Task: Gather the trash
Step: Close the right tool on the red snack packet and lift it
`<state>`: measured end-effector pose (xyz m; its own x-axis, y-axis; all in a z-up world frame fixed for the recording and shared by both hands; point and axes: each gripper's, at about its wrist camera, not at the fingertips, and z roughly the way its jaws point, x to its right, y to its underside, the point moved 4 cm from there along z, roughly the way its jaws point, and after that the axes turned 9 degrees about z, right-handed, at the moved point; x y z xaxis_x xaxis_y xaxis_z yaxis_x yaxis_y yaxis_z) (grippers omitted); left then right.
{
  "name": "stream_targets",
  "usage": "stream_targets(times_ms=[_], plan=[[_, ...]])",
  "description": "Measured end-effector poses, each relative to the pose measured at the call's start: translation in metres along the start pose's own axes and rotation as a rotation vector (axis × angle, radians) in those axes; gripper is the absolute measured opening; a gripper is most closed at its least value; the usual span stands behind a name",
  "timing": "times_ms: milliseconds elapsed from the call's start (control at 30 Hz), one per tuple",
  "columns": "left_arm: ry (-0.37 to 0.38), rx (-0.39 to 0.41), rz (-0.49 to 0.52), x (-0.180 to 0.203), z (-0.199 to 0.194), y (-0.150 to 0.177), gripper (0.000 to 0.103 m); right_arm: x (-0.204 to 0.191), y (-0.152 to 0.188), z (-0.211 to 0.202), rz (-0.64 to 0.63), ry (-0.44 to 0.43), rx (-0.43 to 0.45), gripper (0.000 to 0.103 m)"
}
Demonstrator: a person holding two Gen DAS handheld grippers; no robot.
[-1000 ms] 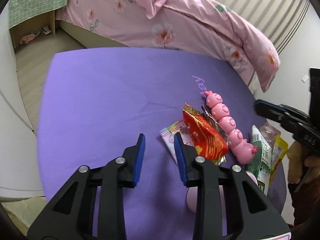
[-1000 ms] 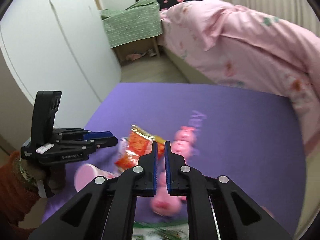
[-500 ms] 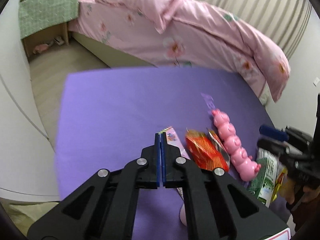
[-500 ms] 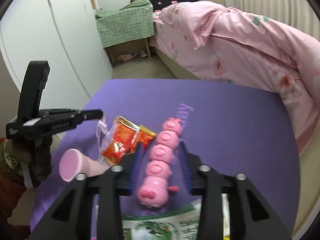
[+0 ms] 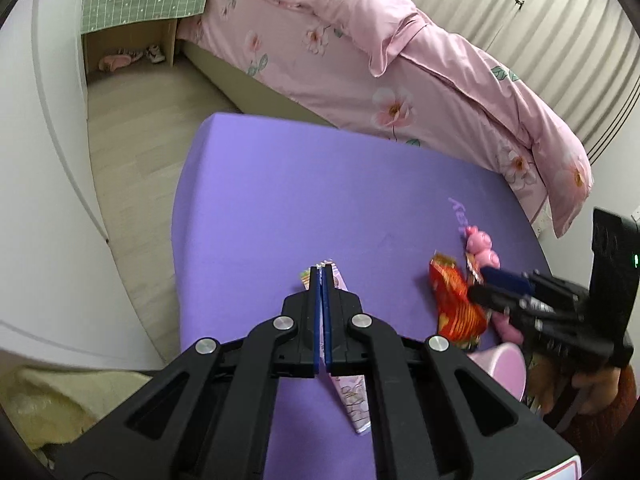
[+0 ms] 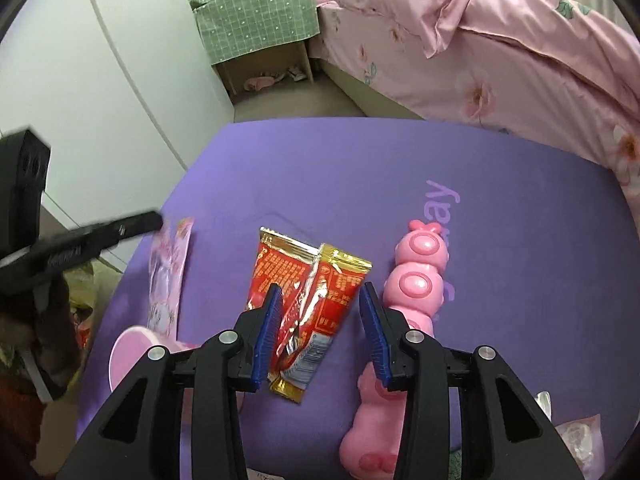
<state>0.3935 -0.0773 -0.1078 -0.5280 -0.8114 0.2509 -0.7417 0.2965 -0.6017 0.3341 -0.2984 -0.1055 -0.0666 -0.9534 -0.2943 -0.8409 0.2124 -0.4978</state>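
My left gripper (image 5: 322, 276) is shut on a pale pink printed wrapper (image 5: 352, 400), which hangs from its jaws above the purple mat (image 5: 280, 200); the same wrapper shows in the right wrist view (image 6: 166, 276) below the left gripper (image 6: 154, 220). My right gripper (image 6: 320, 300) is open, its fingers on either side of a red and gold snack wrapper (image 6: 308, 300) lying flat on the mat (image 6: 340, 168). That wrapper also shows in the left wrist view (image 5: 454, 304), under the right gripper (image 5: 482, 282).
A pink caterpillar toy (image 6: 416, 276) lies right of the red wrapper. A pink cup (image 6: 132, 352) lies at the mat's near left. A clear packet (image 6: 576, 436) sits at the near right. A bed with a pink quilt (image 5: 400, 64) stands behind the mat, a white wardrobe (image 6: 100, 80) to the left.
My left gripper shut on the pink wrapper and lifted it off the mat to the left. My right gripper opened and moved left from the caterpillar toy to straddle the red wrapper.
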Motion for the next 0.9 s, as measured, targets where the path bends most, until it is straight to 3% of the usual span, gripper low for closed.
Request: stream_targets(times_ms=[67,133,267,400,533,633,667,733,767,800,833,900], plan=[[0.001,-0.008,0.0,-0.002,-0.001,0.006,0.002,-0.004,0.002,0.003,-0.019,-0.031,-0.034,0.038],[-0.013,-0.015,-0.003,-0.005,-0.003,0.012,0.003,-0.006,0.005,0.002,-0.033,-0.043,-0.044,0.029],[-0.016,0.003,-0.053,-0.004,-0.013,0.027,0.025,-0.003,0.011,-0.011,-0.073,-0.001,-0.002,0.011],[-0.05,0.031,-0.014,0.016,-0.022,0.039,0.034,0.011,0.016,-0.032,-0.026,-0.011,0.05,0.009],[-0.185,0.009,0.069,0.039,-0.011,0.05,0.034,0.02,0.019,-0.054,-0.039,0.011,0.098,0.009],[-0.172,-0.027,0.06,0.046,0.001,0.054,0.034,0.014,0.025,-0.064,-0.083,0.018,0.123,0.009],[-0.175,-0.026,0.056,0.047,0.002,0.055,0.033,0.01,0.027,-0.066,-0.104,0.008,0.132,0.009],[-0.172,-0.025,0.063,0.049,0.001,0.059,0.021,0.003,0.032,-0.067,-0.154,0.004,0.131,0.011],[-0.167,-0.031,0.067,0.05,0.0,0.062,0.01,0.0,0.034,-0.066,-0.183,0.012,0.13,0.02],[-0.16,-0.035,0.069,0.051,-0.001,0.065,0.008,-0.003,0.035,-0.064,-0.209,0.006,0.126,0.037],[-0.149,-0.038,0.075,0.053,-0.005,0.07,0.007,-0.006,0.038,-0.062,-0.218,-0.002,0.118,0.044],[-0.139,-0.042,0.088,0.056,-0.011,0.079,0.006,-0.009,0.037,-0.054,-0.21,-0.025,0.089,0.046]])
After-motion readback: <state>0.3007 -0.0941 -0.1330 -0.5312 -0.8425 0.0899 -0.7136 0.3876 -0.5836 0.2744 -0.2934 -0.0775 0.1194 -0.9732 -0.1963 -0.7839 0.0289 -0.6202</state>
